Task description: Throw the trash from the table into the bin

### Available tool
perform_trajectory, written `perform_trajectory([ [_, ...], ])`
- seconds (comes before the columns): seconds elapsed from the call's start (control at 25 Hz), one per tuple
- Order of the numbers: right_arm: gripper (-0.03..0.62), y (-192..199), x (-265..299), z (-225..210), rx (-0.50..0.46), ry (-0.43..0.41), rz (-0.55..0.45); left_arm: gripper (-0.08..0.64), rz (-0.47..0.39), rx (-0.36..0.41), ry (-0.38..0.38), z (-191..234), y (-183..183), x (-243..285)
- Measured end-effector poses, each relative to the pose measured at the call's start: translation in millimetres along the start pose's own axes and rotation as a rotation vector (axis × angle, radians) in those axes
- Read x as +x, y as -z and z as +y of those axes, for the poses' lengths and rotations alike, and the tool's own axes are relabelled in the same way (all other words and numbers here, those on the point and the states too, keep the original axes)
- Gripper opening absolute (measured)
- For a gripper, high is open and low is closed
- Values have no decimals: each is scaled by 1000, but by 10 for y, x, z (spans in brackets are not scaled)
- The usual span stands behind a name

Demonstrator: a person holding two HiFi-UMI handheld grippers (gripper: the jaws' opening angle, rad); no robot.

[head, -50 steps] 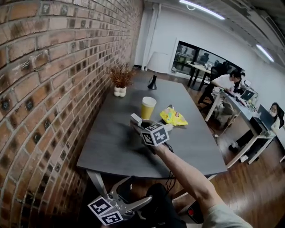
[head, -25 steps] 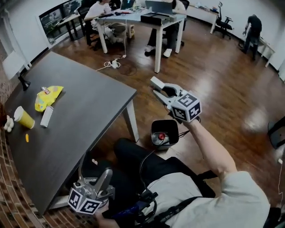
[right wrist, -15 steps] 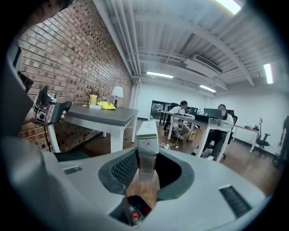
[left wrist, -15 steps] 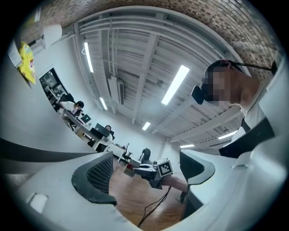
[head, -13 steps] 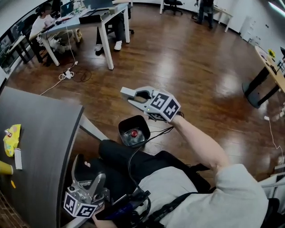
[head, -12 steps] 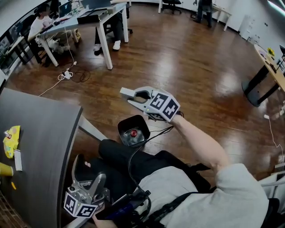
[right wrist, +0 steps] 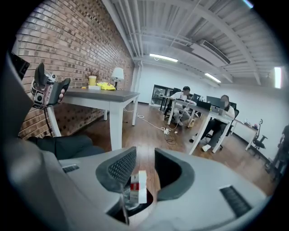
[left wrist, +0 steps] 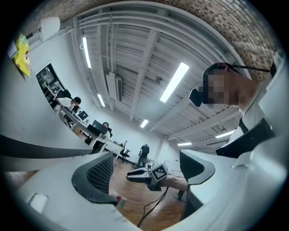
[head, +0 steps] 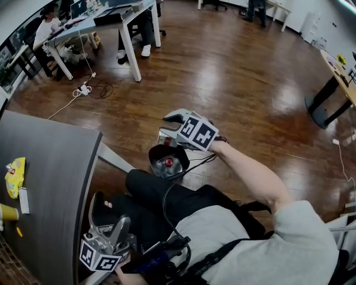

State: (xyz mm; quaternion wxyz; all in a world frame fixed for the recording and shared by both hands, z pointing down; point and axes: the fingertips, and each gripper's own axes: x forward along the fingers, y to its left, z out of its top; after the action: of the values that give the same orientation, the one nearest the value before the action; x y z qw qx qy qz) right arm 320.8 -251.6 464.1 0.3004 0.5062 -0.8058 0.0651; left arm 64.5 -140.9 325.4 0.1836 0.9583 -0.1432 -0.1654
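Observation:
My right gripper (head: 167, 126) hangs just over the black bin (head: 151, 161) on the floor beside my leg. Its jaws have just been opening and stand apart. A small white and red box (right wrist: 137, 185) sits loose between and below them over the bin's mouth (right wrist: 149, 199), with no pad pressing on it. Red and clear rubbish (head: 168, 162) lies inside the bin. My left gripper (head: 110, 214) is low by my left knee, open, with nothing in it. A yellow chip bag (head: 15, 177), a white piece (head: 23, 200) and a yellow cup (head: 6, 212) lie on the dark table (head: 55, 167).
The table's white leg (head: 114, 161) stands close to the bin on its left. A black cable (head: 183, 167) trails past the bin. Wooden floor stretches beyond, with white desks (head: 111, 16) and seated people (right wrist: 184, 97) at the far side. A brick wall (right wrist: 67, 45) backs the table.
The view swung from the table to the floor. My right gripper came down and in over the bin, and its jaws spread wider. The left gripper stayed low by my knee.

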Motion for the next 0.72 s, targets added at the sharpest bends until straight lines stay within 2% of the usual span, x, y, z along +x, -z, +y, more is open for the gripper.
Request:
perform_trajectory([
  [0.24, 141, 2, 156, -101, -27, -12, -29, 445, -30, 14, -11, 132, 109, 62],
  [0.44, 140, -135, -79, 173, -20, -28, -100, 445, 7, 1, 11, 16, 147, -5],
  [0.52, 141, -381, -215, 246, -36, -47, -185, 445, -2, 9, -1, -2, 145, 4],
  [0.64, 140, -731, -263, 332, -111, -94, -351, 446, -40, 51, -51, 43, 81, -8],
  [0.72, 140, -883, -291, 457, -144, -102, -407, 446, -52, 69, -72, 84, 32, -61],
])
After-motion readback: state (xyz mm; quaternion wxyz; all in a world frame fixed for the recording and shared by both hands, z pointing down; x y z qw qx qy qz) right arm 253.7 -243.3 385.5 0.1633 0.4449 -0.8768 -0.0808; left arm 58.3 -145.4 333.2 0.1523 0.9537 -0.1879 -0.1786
